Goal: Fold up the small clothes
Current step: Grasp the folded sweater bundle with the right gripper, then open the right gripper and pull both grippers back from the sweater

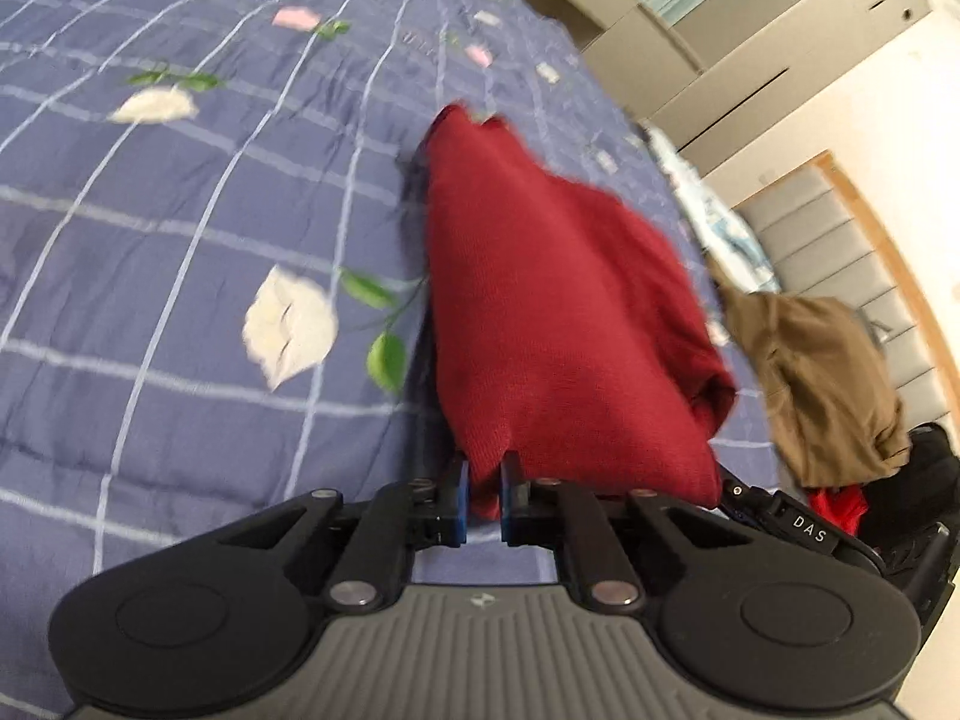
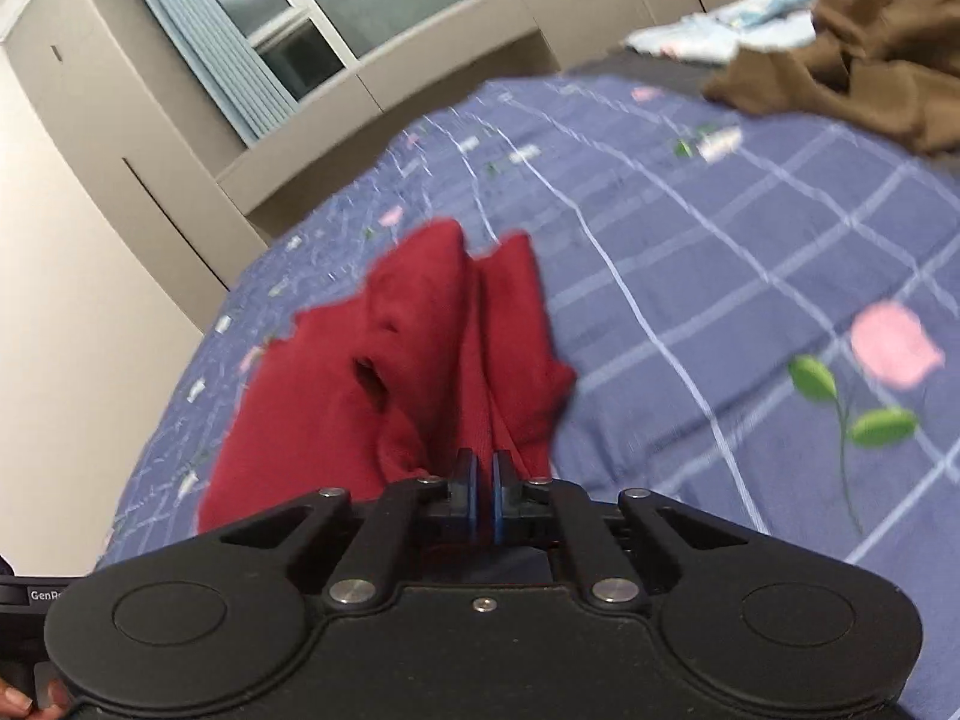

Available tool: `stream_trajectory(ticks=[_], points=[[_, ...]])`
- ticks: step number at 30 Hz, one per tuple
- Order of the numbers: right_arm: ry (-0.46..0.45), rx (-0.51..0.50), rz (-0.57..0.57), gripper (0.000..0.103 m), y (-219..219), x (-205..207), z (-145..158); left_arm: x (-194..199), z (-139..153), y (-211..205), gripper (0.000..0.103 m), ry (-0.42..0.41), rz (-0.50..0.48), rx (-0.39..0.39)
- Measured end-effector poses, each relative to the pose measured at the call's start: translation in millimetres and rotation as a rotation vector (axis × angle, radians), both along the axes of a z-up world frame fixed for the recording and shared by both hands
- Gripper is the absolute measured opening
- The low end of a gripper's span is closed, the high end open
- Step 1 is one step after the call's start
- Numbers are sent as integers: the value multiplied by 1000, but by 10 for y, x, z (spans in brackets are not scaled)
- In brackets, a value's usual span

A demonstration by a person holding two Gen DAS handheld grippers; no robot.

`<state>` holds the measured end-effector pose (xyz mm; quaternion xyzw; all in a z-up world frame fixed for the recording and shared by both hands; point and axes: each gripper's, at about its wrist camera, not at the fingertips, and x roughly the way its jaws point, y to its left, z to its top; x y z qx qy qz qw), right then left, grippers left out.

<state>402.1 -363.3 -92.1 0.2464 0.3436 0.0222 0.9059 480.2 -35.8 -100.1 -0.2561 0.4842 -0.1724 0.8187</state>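
On blue quilt [image 1: 180,252]: one red garment [image 1: 558,300], one brown [image 1: 822,372].

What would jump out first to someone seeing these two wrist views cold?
The dark red garment dominates the middle of both views, pinched in the left gripper and the right gripper above the blue checked bedspread with its flower print. Next comes a crumpled brown garment lying farther off on the bed.
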Motion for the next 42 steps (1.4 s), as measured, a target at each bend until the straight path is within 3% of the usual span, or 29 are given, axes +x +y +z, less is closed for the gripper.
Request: stream_trajectory(ticks=[4, 7, 9, 11, 13, 16, 19, 23, 28, 37, 42], points=[[-32, -50, 22, 9, 47, -22, 57, 18, -16, -56, 13, -9, -14, 39], [-91, -144, 23, 38, 73, -128, 223, 12, 93, -51, 31, -26, -17, 83], [-149, -232, 28, 59, 98, -139, 354, -6, 199, -28, 61, -70, -5, 120], [-202, -292, 34, 80, 150, -44, 454, 11, 316, -16, 74, -131, 28, 166], [-230, -335, 67, 89, 231, 176, 500, 110, 409, -40, 81, -180, 72, 222], [-258, -436, 115, 97, 428, 597, 463, 407, 470, -97, 91, -183, 187, 290], [-265, -577, 147, 97, 589, 998, 348, 709, 427, -164, 91, -182, 253, 318], [-243, -701, 101, 86, 486, 1360, 82, 1005, 323, -298, 92, -191, 257, 351], [-190, -629, 24, 86, 127, 1488, -238, 1220, 122, -525, 92, -194, 238, 398], [-137, -546, -55, 93, -46, 1586, -383, 1234, -108, -808, 99, -221, 204, 457], [-145, -489, -54, 96, -111, 1570, -382, 1207, -71, -704, 100, -218, 201, 406]])
